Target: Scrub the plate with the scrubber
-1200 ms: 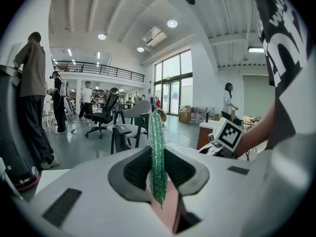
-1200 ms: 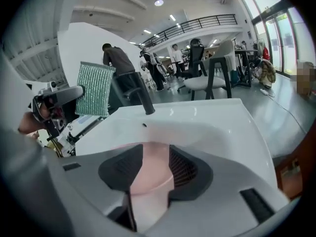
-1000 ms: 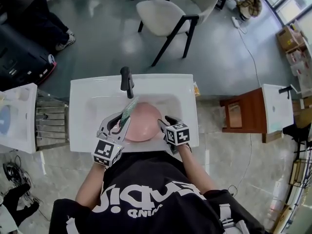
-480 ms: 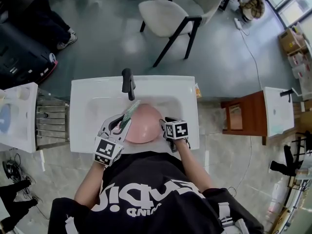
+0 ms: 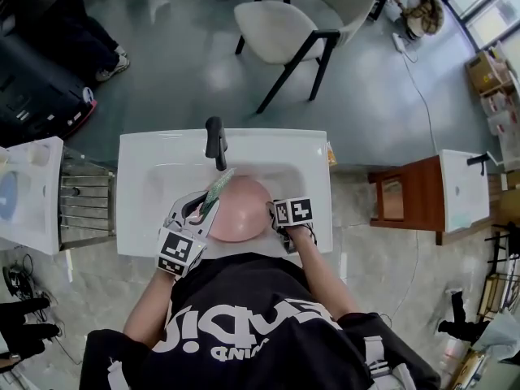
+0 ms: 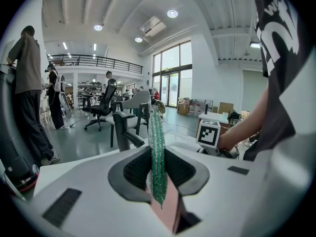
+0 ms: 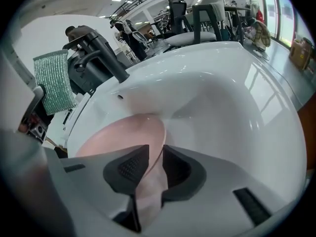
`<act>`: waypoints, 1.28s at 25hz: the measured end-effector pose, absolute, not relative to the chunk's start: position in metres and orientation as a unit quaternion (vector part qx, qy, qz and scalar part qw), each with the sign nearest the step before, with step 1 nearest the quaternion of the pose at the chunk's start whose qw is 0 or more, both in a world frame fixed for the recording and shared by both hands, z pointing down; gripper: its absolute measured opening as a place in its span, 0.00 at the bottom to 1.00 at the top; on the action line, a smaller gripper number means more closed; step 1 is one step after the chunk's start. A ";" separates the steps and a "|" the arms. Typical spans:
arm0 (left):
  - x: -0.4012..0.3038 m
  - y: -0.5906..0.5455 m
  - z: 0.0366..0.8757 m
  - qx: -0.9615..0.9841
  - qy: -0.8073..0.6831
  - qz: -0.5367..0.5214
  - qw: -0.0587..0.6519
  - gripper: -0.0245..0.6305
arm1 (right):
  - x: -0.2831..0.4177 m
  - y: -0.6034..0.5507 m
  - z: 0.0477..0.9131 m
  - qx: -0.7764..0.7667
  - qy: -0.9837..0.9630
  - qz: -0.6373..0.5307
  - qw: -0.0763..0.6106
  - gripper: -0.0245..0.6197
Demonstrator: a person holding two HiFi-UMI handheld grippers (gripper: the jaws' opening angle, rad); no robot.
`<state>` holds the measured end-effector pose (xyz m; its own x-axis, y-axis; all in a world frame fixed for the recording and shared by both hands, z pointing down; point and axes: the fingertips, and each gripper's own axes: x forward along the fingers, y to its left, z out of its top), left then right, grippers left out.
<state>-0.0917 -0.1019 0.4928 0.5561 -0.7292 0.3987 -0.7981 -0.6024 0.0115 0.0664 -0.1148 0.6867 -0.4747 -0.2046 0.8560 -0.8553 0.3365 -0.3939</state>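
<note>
A pink plate (image 5: 241, 211) lies tilted in the white sink (image 5: 162, 149). My left gripper (image 5: 203, 202) hovers over the plate's left edge, shut on a green mesh scrubber (image 5: 216, 186). In the left gripper view the scrubber (image 6: 157, 154) stands upright between the pads, with the plate's edge (image 6: 167, 210) just below. My right gripper (image 5: 275, 213) is at the plate's right rim. In the right gripper view the plate (image 7: 121, 138) has its rim between the jaws of my right gripper (image 7: 150, 164), which are closing; a narrow gap still shows beside the pads.
A black faucet (image 5: 214, 141) rises at the sink's back edge, just beyond the scrubber. A steel drying rack (image 5: 84, 204) adjoins the sink on the left. A white chair (image 5: 288, 31) stands behind, and people stand further back in the room.
My right gripper has slid a little further onto the plate's right rim. My left gripper with the scrubber has hardly moved.
</note>
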 end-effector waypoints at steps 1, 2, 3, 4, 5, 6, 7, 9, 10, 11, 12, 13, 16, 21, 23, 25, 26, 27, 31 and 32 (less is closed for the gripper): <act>-0.091 -0.102 0.493 0.877 -0.435 0.180 0.096 0.18 | 0.067 -0.115 0.687 0.360 -0.732 0.452 0.361 0.19; -0.091 -0.102 0.494 0.878 -0.433 0.181 0.096 0.18 | 0.067 -0.115 0.687 0.357 -0.731 0.457 0.358 0.19; -0.090 -0.102 0.496 0.879 -0.430 0.183 0.097 0.18 | 0.067 -0.115 0.686 0.355 -0.731 0.464 0.354 0.19; -0.089 -0.102 0.499 0.879 -0.428 0.185 0.097 0.18 | 0.067 -0.115 0.686 0.353 -0.730 0.470 0.349 0.18; -0.088 -0.101 0.501 0.879 -0.427 0.187 0.099 0.18 | 0.067 -0.114 0.685 0.352 -0.729 0.476 0.344 0.18; -0.087 -0.101 0.503 0.880 -0.425 0.188 0.100 0.18 | 0.067 -0.113 0.684 0.353 -0.729 0.479 0.339 0.18; -0.086 -0.100 0.505 0.880 -0.424 0.190 0.102 0.18 | 0.068 -0.113 0.682 0.355 -0.729 0.482 0.334 0.18; -0.084 -0.099 0.510 0.880 -0.420 0.194 0.105 0.17 | 0.070 -0.112 0.678 0.361 -0.728 0.486 0.322 0.17; -0.082 -0.099 0.513 0.881 -0.417 0.197 0.107 0.18 | 0.071 -0.112 0.675 0.364 -0.728 0.489 0.314 0.17; -0.080 -0.098 0.517 0.881 -0.413 0.202 0.111 0.18 | 0.071 -0.112 0.672 0.368 -0.727 0.493 0.306 0.17; -0.078 -0.097 0.522 0.883 -0.404 0.209 0.116 0.18 | 0.072 -0.112 0.669 0.371 -0.726 0.497 0.296 0.17; -0.074 -0.095 0.529 0.886 -0.390 0.221 0.122 0.18 | 0.072 -0.112 0.666 0.372 -0.726 0.502 0.286 0.17; -0.058 -0.084 0.554 0.899 -0.318 0.267 0.137 0.18 | 0.070 -0.108 0.656 0.367 -0.728 0.516 0.262 0.16; -0.032 -0.073 0.596 0.900 -0.227 0.335 0.162 0.18 | 0.069 -0.103 0.652 0.367 -0.726 0.527 0.245 0.15; -0.022 -0.068 0.611 0.895 -0.209 0.358 0.163 0.18 | 0.067 -0.101 0.652 0.368 -0.724 0.531 0.241 0.15; -0.010 -0.062 0.622 0.894 -0.186 0.374 0.162 0.18 | 0.066 -0.099 0.651 0.365 -0.723 0.536 0.240 0.15; -0.004 -0.060 0.626 0.893 -0.176 0.382 0.160 0.18 | 0.065 -0.098 0.652 0.363 -0.722 0.538 0.240 0.15; 0.001 -0.059 0.630 0.892 -0.167 0.388 0.158 0.18 | 0.065 -0.098 0.652 0.361 -0.722 0.539 0.241 0.15; 0.010 -0.067 0.635 0.890 -0.158 0.393 0.167 0.18 | 0.066 -0.095 0.658 0.347 -0.715 0.552 0.253 0.15; 0.010 -0.069 0.636 0.890 -0.158 0.392 0.171 0.18 | 0.067 -0.094 0.660 0.341 -0.713 0.554 0.262 0.15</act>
